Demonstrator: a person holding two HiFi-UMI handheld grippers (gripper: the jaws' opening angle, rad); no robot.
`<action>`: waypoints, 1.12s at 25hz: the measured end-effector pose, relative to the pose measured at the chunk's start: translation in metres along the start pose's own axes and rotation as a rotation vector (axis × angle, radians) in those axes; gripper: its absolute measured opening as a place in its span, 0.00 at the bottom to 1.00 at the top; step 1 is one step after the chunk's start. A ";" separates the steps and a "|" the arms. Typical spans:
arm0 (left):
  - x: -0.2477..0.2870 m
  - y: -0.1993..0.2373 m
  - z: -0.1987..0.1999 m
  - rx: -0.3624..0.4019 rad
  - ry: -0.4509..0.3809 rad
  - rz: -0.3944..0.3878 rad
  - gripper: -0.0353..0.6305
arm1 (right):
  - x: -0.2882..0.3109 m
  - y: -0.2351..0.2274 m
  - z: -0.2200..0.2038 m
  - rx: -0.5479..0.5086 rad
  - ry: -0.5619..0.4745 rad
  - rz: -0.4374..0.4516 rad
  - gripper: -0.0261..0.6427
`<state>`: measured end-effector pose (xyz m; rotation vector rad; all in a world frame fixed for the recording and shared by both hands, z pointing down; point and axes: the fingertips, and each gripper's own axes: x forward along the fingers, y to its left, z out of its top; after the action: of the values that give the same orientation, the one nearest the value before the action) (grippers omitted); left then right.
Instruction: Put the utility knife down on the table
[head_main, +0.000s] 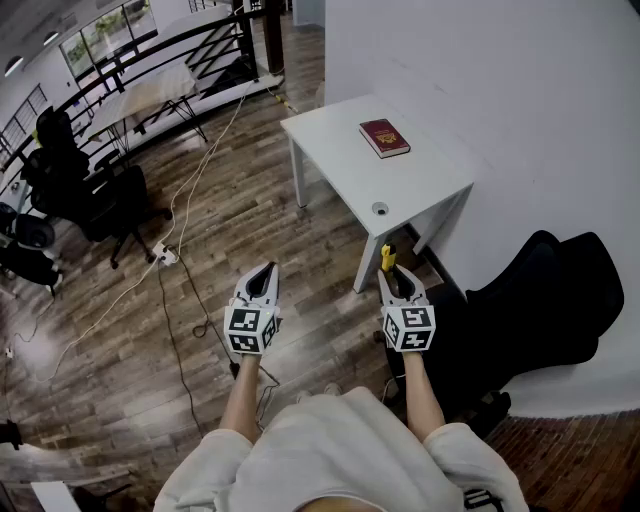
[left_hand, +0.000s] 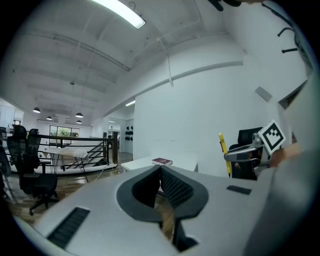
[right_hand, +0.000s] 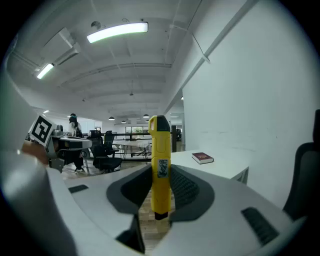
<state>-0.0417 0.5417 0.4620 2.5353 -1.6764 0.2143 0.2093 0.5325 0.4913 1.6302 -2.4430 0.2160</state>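
the yellow utility knife (right_hand: 160, 165) stands upright, squeezed in the right gripper (head_main: 393, 272) so it cannot slip. it is up in the air, by the near corner of the table (head_main: 340, 160), not down yet. the left gripper (head_main: 263, 281) is closed on nothing, off to the side.

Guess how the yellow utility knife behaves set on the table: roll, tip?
Likely stiff: the utility knife stands straight in the right gripper. Flat-sided body, so probably won't roll laid on the table; stood on end, likely tips.
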 end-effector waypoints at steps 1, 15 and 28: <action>0.001 0.001 0.001 -0.001 0.000 0.001 0.06 | 0.001 0.000 0.001 -0.001 0.000 0.001 0.20; 0.029 -0.018 -0.005 -0.006 0.010 0.005 0.06 | 0.011 -0.023 -0.004 0.002 0.003 0.024 0.20; 0.068 0.003 -0.015 -0.020 0.037 0.012 0.06 | 0.058 -0.035 -0.008 0.006 0.032 0.040 0.20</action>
<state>-0.0193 0.4815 0.4886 2.4915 -1.6728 0.2423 0.2202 0.4693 0.5131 1.5696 -2.4548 0.2543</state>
